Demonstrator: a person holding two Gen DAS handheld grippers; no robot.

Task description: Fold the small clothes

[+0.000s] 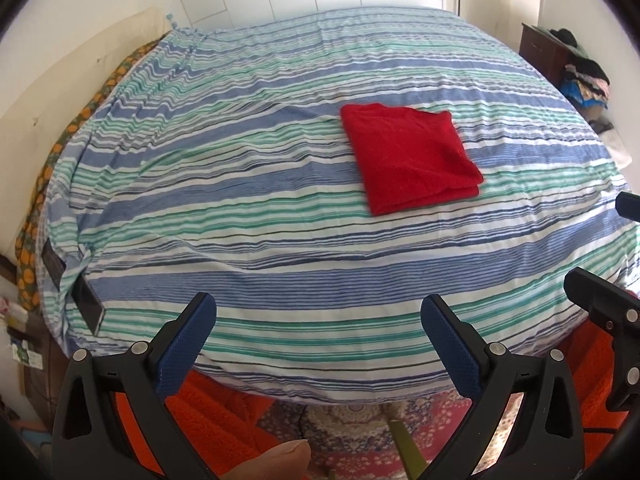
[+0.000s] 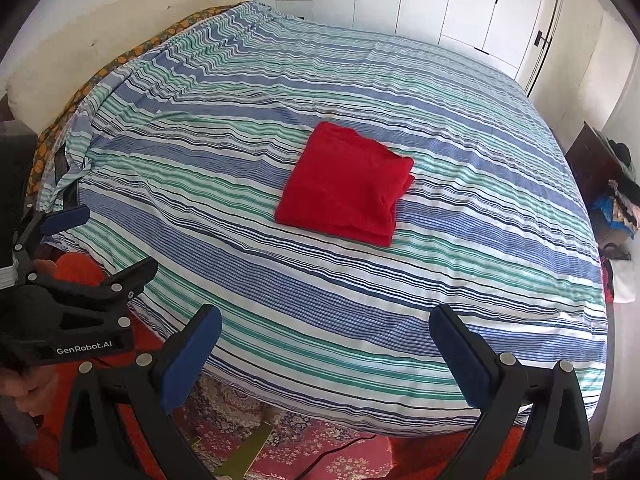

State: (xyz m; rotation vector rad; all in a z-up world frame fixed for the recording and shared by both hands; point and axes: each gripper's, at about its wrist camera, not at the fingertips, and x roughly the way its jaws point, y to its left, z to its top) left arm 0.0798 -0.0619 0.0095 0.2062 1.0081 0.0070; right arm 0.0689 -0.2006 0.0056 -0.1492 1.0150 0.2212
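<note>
A red garment (image 1: 412,156) lies folded into a neat square on the striped bed sheet (image 1: 240,184), right of the bed's middle. It also shows in the right wrist view (image 2: 344,188). My left gripper (image 1: 318,308) is open and empty, held back over the bed's near edge, well short of the garment. My right gripper (image 2: 325,320) is open and empty too, also over the near edge. The left gripper (image 2: 92,240) shows at the left of the right wrist view. The right gripper (image 1: 600,240) shows at the right edge of the left wrist view.
The bed (image 2: 480,280) fills most of both views. A patterned red rug (image 2: 320,448) lies on the floor below the near edge. A dark cabinet (image 1: 540,52) with piled clothes (image 1: 584,76) stands right of the bed. White wardrobe doors (image 2: 440,0) stand behind.
</note>
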